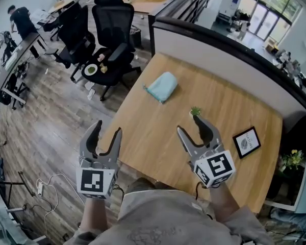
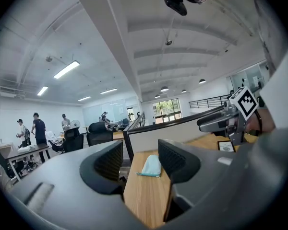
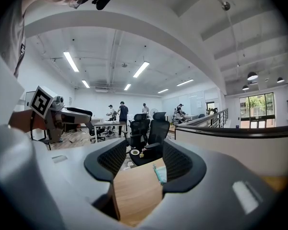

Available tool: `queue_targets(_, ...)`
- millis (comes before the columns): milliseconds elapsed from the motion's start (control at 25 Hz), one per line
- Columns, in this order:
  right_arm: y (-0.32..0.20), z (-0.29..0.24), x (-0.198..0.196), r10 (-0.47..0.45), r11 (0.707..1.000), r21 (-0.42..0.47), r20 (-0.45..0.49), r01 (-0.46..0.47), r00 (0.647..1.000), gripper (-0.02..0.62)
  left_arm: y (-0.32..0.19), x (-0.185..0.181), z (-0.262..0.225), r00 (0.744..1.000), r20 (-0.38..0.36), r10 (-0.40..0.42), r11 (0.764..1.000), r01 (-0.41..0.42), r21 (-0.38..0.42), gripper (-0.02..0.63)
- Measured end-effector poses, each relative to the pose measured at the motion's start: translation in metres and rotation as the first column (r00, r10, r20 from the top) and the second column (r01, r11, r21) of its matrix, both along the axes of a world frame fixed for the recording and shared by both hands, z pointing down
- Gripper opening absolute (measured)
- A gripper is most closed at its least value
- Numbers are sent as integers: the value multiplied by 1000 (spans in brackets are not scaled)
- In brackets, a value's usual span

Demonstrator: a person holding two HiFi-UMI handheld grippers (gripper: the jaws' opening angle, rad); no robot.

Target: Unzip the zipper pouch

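Observation:
A light blue zipper pouch (image 1: 162,86) lies flat on the wooden table (image 1: 158,137), toward its far left side. It shows between the jaws in the left gripper view as the pouch (image 2: 150,166), and partly behind the right jaw in the right gripper view as the pouch (image 3: 160,174). My left gripper (image 1: 106,131) hangs open at the table's near left edge, well short of the pouch. Above the table's middle my right gripper (image 1: 189,124) is held open, nothing in it, to the right of and nearer than the pouch.
A small green plant (image 1: 195,111) sits just beyond the right gripper's tips. A framed card (image 1: 247,141) lies at the table's right. A dark partition (image 1: 229,50) borders the far side. Black office chairs (image 1: 112,40) stand left of the table; people (image 1: 19,22) work far left.

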State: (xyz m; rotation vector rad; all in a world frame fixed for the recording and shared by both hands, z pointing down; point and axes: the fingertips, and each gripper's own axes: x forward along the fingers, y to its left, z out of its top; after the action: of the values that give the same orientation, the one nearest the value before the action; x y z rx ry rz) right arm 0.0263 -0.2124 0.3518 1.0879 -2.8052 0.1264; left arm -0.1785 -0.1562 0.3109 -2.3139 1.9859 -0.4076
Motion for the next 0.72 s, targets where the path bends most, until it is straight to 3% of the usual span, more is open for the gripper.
queue_targets(280, -21, 18, 5, 9, 999, -37, -41, -11, 999, 224, -22, 6, 7, 1000, 1, 17, 998, -17, -53, 222)
queue_targets(520, -46, 38, -1, 7, 995, -102, -69, -14, 998, 222, -45, 6, 21, 997, -2, 79, 994, -79, -75, 222)
queue_targets(720, -74, 63, -13, -35, 991, -132, -144, 16, 989, 222, -68, 5, 38, 993, -20, 117, 989, -118, -92, 222)
